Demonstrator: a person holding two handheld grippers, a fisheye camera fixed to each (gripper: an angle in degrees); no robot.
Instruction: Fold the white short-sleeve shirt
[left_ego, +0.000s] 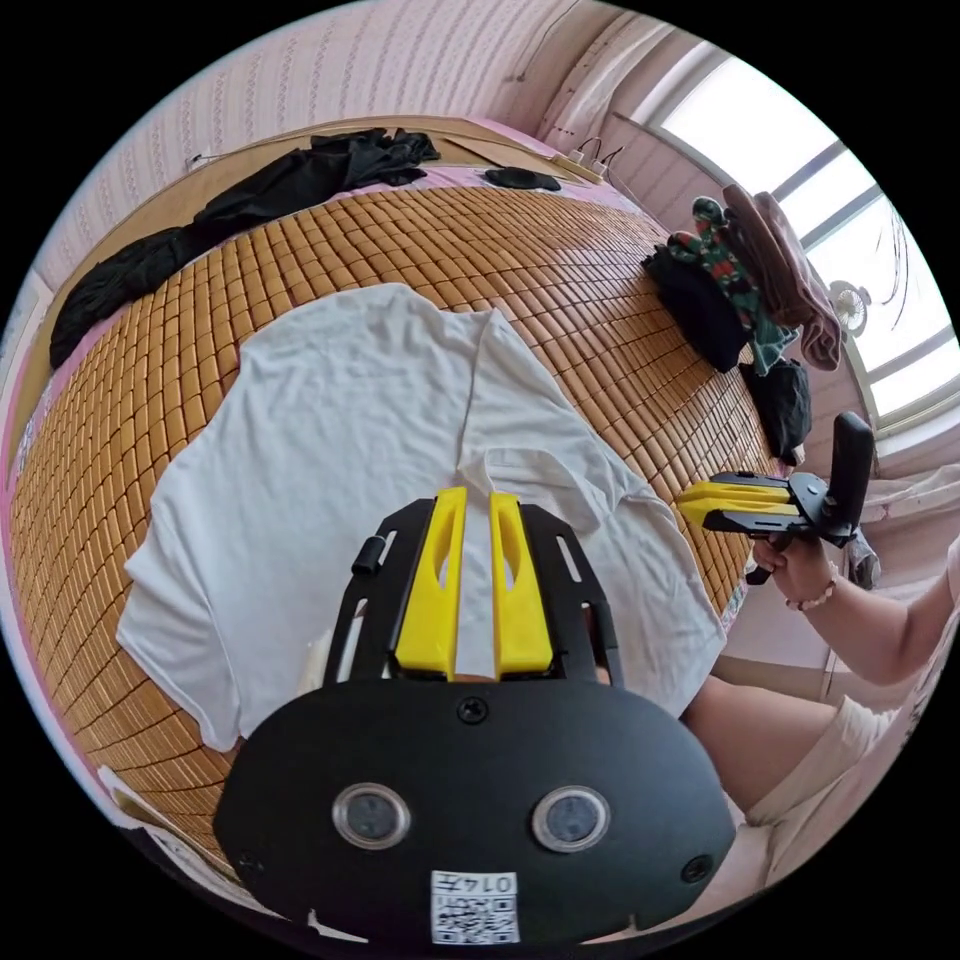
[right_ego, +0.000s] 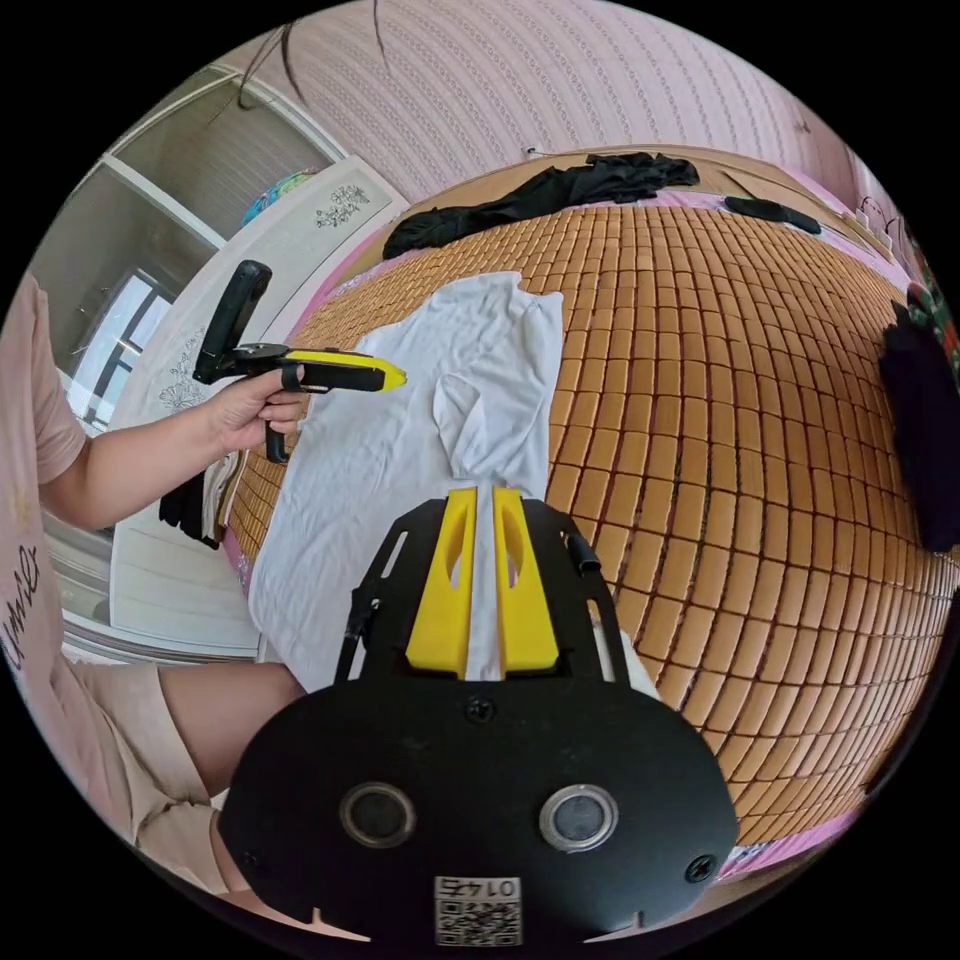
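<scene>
Nearest in the left gripper view, the left tool (left_ego: 476, 497) hovers over the white short-sleeve shirt (left_ego: 340, 470), its two yellow jaws a narrow gap apart with white cloth showing through the gap; whether they pinch any of it I cannot tell. In the right gripper view the right tool (right_ego: 481, 495) hangs the same way above the near end of the shirt, jaws nearly together, and again it is unclear if cloth is caught between them. The shirt lies spread on the bamboo mat (left_ego: 560, 270) that covers the bed, its near part hanging over the bed edge by the person's knee (right_ego: 235, 710); one side panel is already turned inward, leaving a raised crease down the body. By my reading the fold is partway: one side is in, the opposite side and the lengthwise fold remain. The next move calls for a sure grip on the unfolded edge and a level carry across. Farther off lie dark garments (left_ego: 250, 200) along the headboard and a pile of clothes (left_ego: 745, 280) at the mat's window side.
</scene>
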